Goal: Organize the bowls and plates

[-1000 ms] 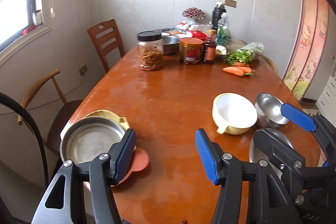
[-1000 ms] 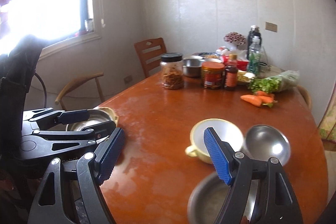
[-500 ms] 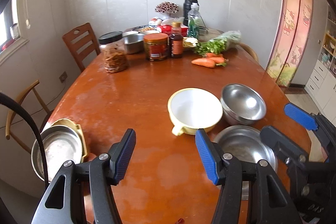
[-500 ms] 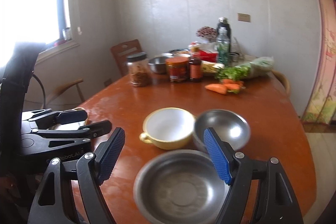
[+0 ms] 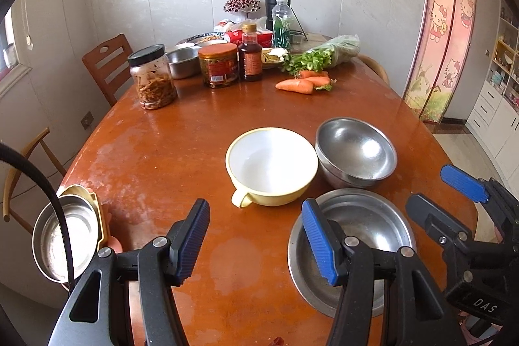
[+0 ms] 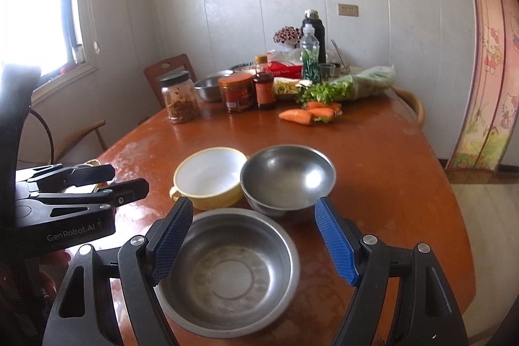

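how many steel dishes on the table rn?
4: shallow bowl nearest, deep bowl behind it, dish stacked at left edge, bowl among jars. More may be hidden behind.

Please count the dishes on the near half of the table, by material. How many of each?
Steel bowl: 1
Steel plates: 2
Yellow bowl: 1
Yellow dish under the left steel plate: 1
Total: 5
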The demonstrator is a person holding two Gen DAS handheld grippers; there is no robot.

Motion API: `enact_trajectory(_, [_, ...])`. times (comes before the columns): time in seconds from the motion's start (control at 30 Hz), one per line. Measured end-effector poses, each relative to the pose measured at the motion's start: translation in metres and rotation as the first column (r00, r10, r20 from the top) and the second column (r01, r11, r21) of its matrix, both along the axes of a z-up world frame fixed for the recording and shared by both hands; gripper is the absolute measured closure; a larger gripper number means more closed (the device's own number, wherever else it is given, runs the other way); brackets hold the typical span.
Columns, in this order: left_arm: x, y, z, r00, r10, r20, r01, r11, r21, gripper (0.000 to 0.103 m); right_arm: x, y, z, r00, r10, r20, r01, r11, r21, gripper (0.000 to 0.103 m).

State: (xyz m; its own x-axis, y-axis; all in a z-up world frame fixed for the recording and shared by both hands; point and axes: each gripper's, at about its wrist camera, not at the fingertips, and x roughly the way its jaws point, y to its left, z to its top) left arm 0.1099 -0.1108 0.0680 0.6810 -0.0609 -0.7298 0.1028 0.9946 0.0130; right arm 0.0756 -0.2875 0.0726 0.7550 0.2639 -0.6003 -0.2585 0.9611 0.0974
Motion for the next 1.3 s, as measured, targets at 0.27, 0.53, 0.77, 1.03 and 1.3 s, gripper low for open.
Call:
enact_trajectory(0.27, [0.0,-0.007,-0.018,0.999,-0.028,-0.046,0.028,1.0,-0.009,0.044,0.006,-0.01,-0.024,0.994,-0.02,-0.108,0.022,0.999,0.026,0.024])
enact_trajectory(0.53, [0.002,-0.01,-0.036,0.995,-0.045,-0.084,0.044,0.999,-0.012,0.044,0.002,-0.009,-0.045,0.99,-0.021,-0.139,0.021,1.0,-0.005,0.024])
enact_trajectory(0.77, [0.005,-0.012,-0.056,0.987,-0.069,-0.143,0.063,0.997,-0.042,0.044,-0.004,-0.016,-0.064,0.985,-0.028,-0.17,0.031,0.999,0.012,0.024])
enact_trajectory(1.03, [0.01,-0.017,-0.071,0.978,-0.101,-0.182,0.088,0.993,-0.08,0.044,-0.004,-0.009,-0.069,0.985,0.007,-0.175,-0.005,1.0,0.013,0.037])
enact_trajectory(1.3, [0.015,-0.012,-0.079,0.971,-0.132,-0.197,0.107,0.985,-0.134,0.045,-0.003,0.008,-0.067,0.985,0.06,-0.16,-0.059,0.998,0.006,0.038])
